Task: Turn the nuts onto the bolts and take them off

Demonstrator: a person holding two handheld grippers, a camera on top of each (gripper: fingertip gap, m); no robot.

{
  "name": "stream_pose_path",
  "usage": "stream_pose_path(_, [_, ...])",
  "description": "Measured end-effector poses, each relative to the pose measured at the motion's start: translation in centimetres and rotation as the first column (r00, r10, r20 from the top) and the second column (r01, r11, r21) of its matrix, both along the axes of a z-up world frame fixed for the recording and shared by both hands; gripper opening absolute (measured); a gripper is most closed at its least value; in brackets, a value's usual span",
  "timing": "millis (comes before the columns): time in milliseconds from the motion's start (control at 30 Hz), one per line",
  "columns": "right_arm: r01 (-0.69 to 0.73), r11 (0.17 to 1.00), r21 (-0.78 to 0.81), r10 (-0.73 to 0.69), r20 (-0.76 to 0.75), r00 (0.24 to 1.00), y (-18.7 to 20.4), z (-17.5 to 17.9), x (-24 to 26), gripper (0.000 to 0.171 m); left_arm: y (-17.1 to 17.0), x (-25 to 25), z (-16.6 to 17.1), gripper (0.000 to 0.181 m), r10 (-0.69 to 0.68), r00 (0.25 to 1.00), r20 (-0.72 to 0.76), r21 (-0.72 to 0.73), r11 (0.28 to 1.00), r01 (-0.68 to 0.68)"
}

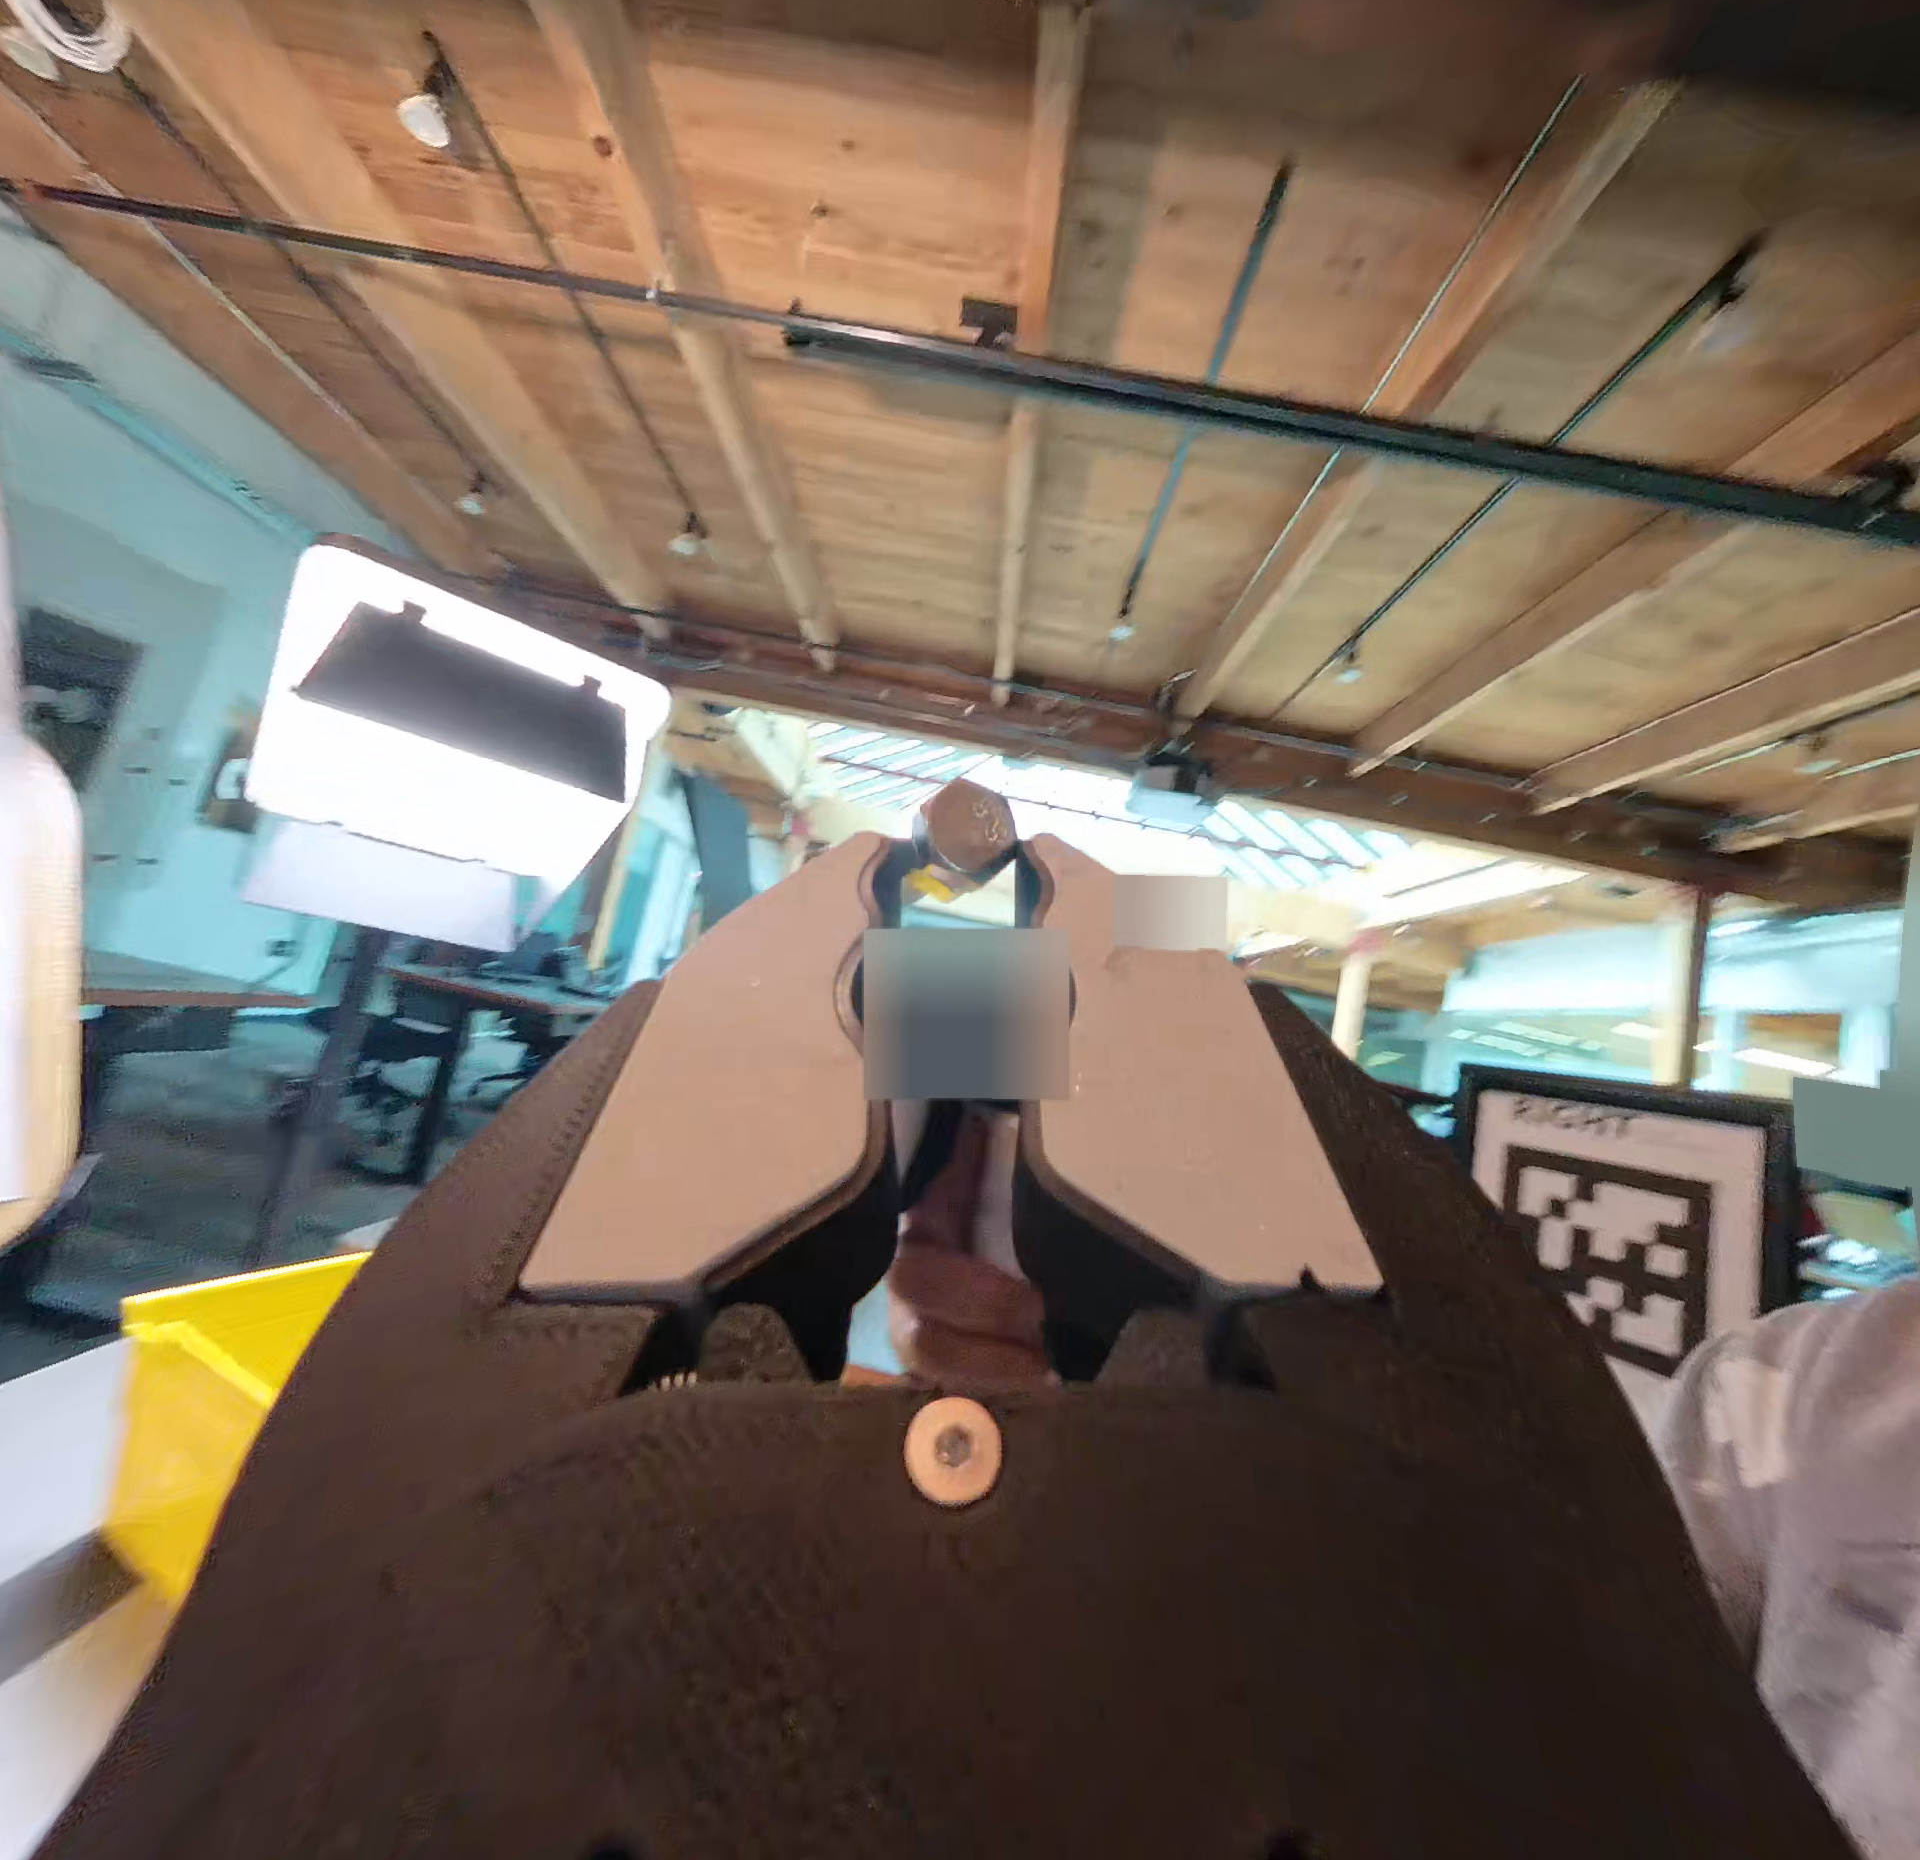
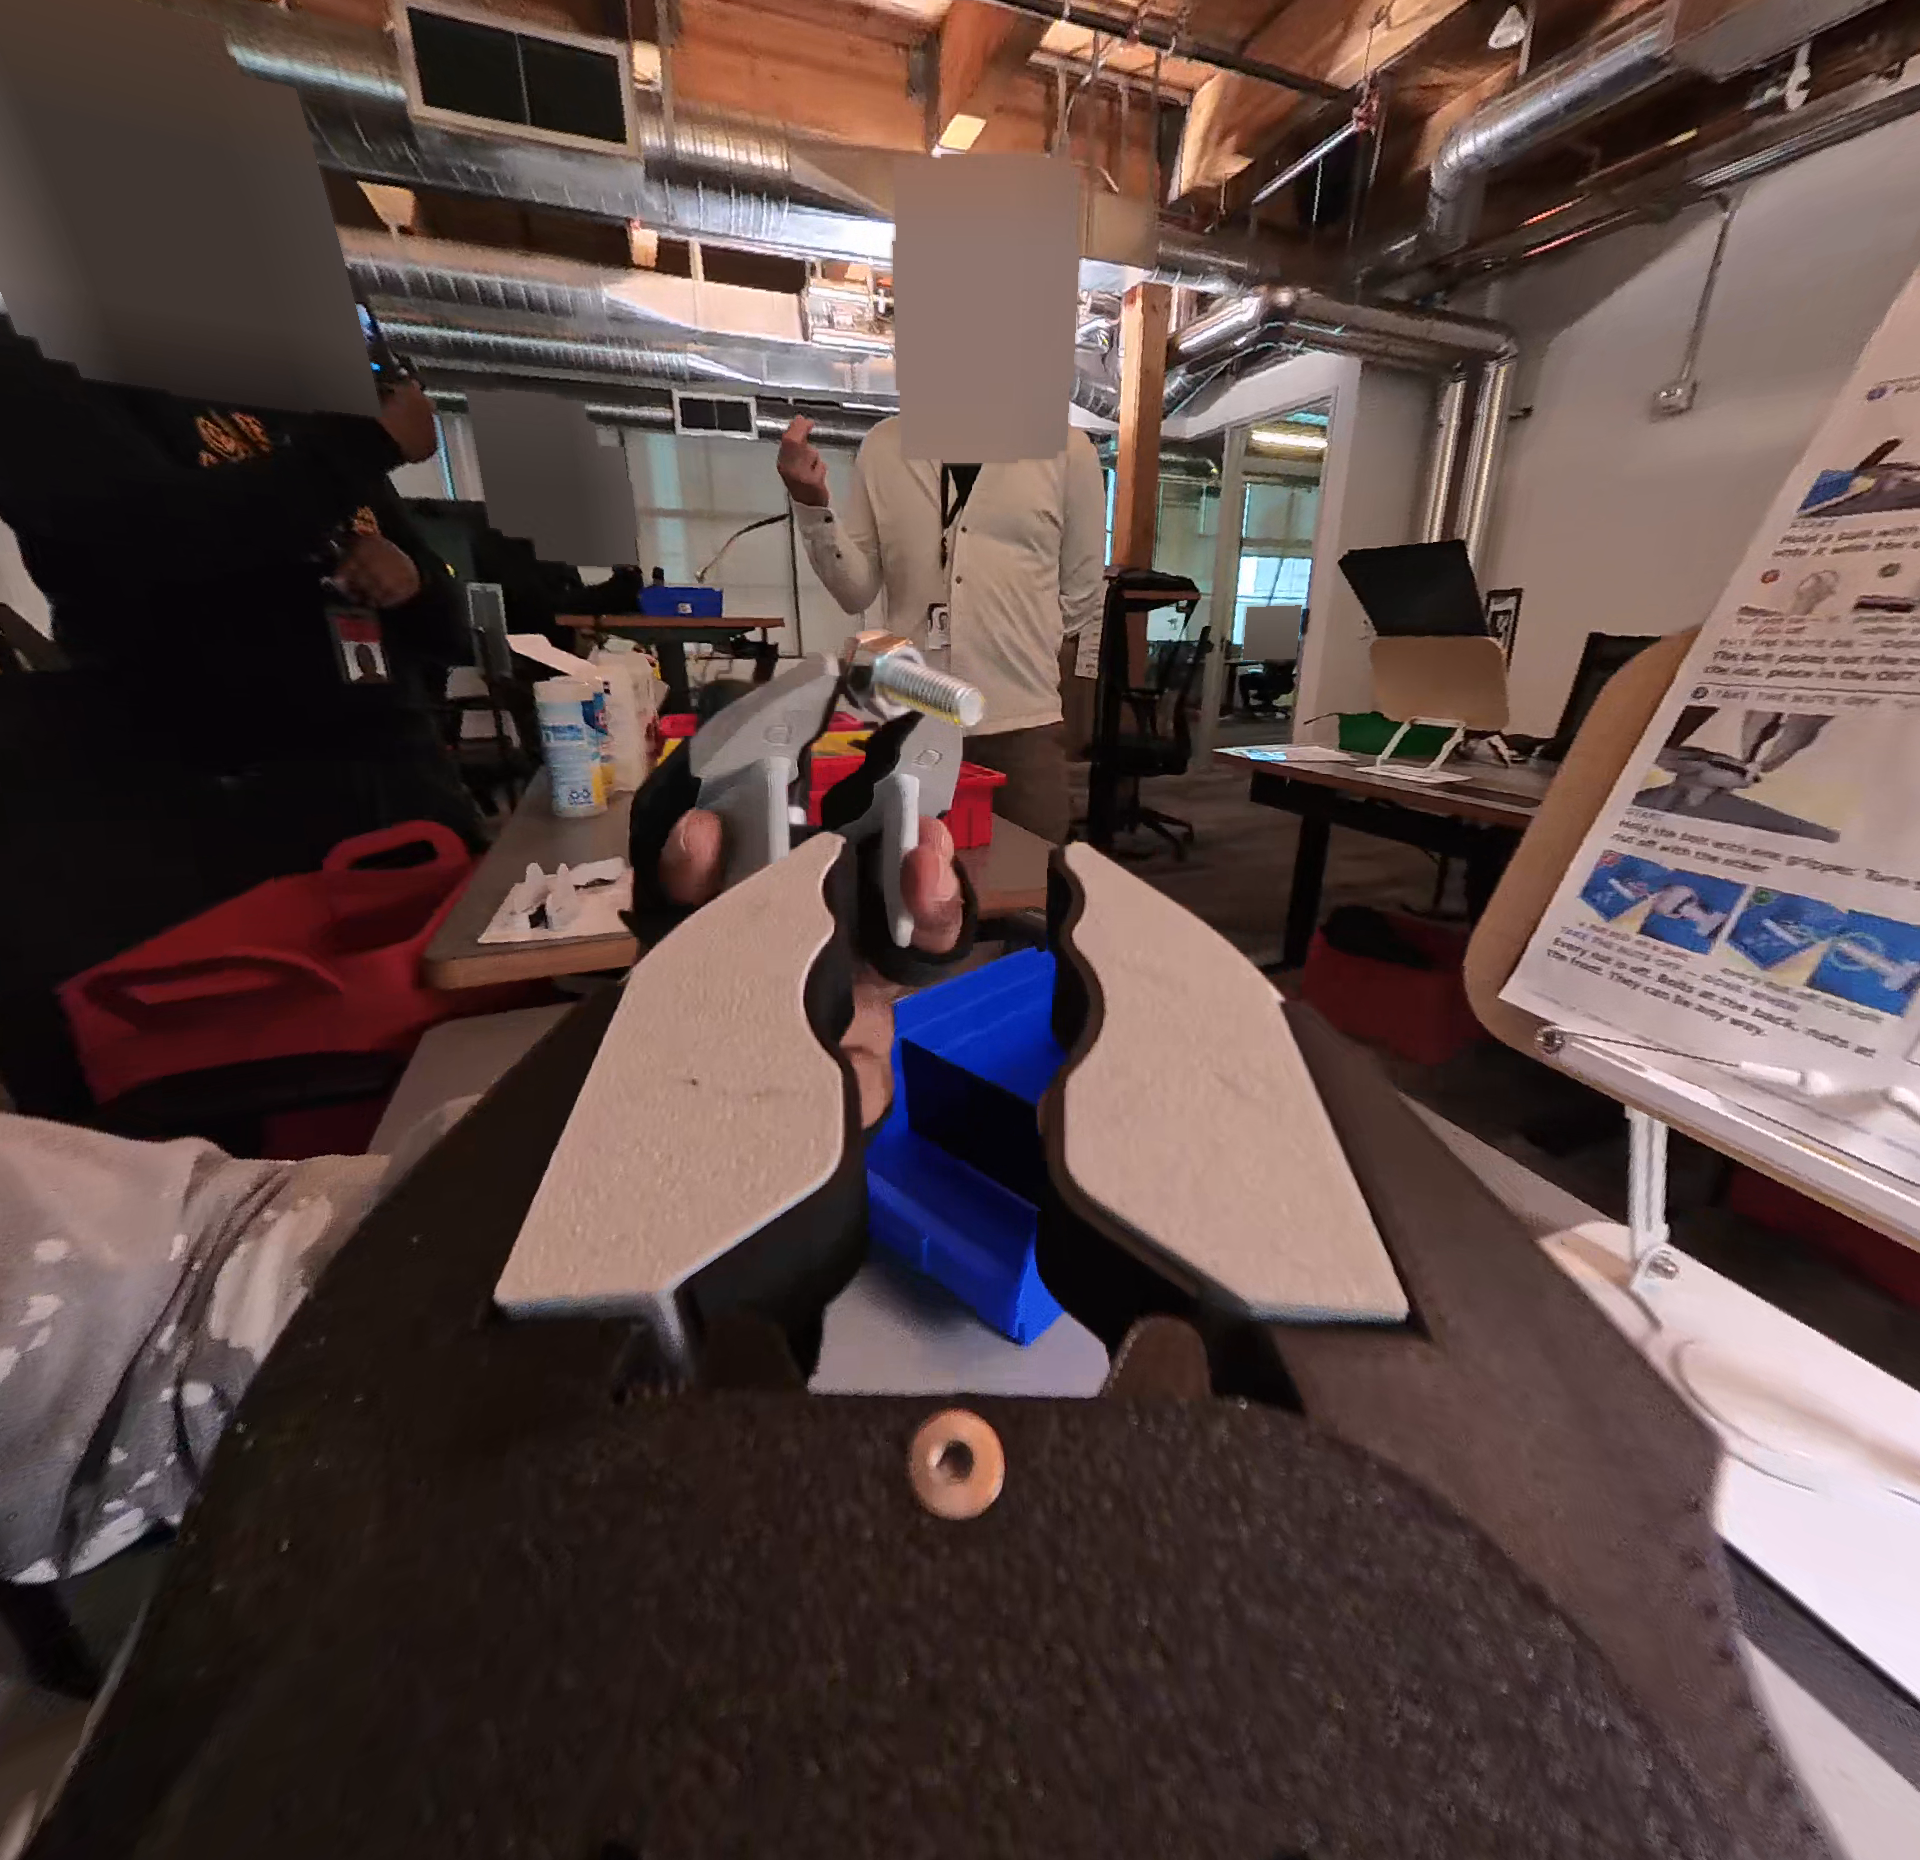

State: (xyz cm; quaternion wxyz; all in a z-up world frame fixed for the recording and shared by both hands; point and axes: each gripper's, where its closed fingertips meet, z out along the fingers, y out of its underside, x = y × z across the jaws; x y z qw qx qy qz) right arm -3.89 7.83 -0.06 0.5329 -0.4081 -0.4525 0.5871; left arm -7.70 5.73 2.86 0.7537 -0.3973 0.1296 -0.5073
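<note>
Gripping a steel bolt (image 1: 961, 834) by its hexagonal head, left gripper (image 1: 961, 870) tilted up toward a timber ceiling (image 1: 935, 252), fingertips pinched narrow on the flats; seen from the right wrist view as threaded shank (image 2: 925, 683) jutting free to the right, well above a blue bin (image 2: 977, 1114) on the table (image 2: 956, 1369); no nut visible on the threads in either view, and none visible anywhere else.

Standing wide apart and empty, right gripper (image 2: 940, 891) with grey pads (image 2: 707, 1062) flanking the blue bin below, near the bolt but not touching it.

Likely handling as small, dense and rigid: no give under pressure, no risk of crushing; smooth plated metal probably slick against flat pads, so prone to twisting or pivoting if held off-centre; head flats offering the surest purchase, as taken now, leaving the whole shank clear for a nut; threads best left untouched, being both rough to grip and needed bare.

Judged as an in-between stage: bolt presented, nut either off already or yet to be fetched; next move probably calling for the right fingers to bring a nut square to the shank tip, since a tilted start may cross the threads.

Backdrop: two people (image 2: 977, 584) standing beyond the table, a red bin (image 2: 971, 802), an instruction sheet (image 2: 1756, 792) on a stand at right.
</note>
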Motion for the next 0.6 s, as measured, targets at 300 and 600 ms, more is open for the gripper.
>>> stream_pose_path(300, [-0.118, 0.993, -0.017, 0.117, -0.063, 0.991, -2.0, -0.2, -0.5, 0.029, 0.7, 2.6, -2.0, 0.021, -0.198, 0.975, 0.098, -0.031, 0.979, 0.202])
stream_pose_path(600, [-0.103, 0.994, 0.021, 0.104, -0.062, 0.993, -2.5, 0.0, -0.1, 0.023, 0.2, 3.2, -2.0, 0.021, -0.245, 0.965, 0.098, -0.016, 0.969, 0.247])
